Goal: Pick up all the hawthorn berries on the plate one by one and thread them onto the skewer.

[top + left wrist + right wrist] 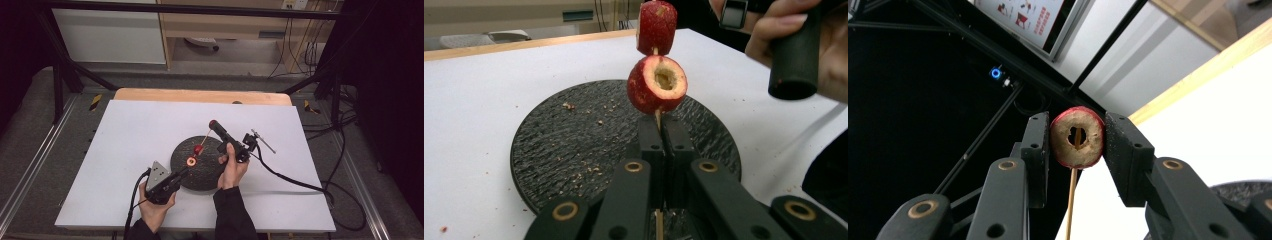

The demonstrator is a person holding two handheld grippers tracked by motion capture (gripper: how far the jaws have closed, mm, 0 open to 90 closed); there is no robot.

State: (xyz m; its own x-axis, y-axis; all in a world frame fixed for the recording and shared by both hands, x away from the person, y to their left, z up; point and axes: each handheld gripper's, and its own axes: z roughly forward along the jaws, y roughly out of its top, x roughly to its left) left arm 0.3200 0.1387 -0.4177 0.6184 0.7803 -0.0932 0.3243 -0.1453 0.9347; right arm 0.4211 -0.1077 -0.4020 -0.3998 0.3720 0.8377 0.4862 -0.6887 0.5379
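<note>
A thin wooden skewer is running up from the left gripper, whose jaws are clamping its lower end above the dark round plate. One cored red fruit is sitting just above them. The right gripper is squeezing another fruit further up the stick. No writing is readable.

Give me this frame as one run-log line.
left gripper: shut on skewer | right gripper: shut on upper fruit piece | lower fruit piece: threaded on skewer | over slate plate
</note>
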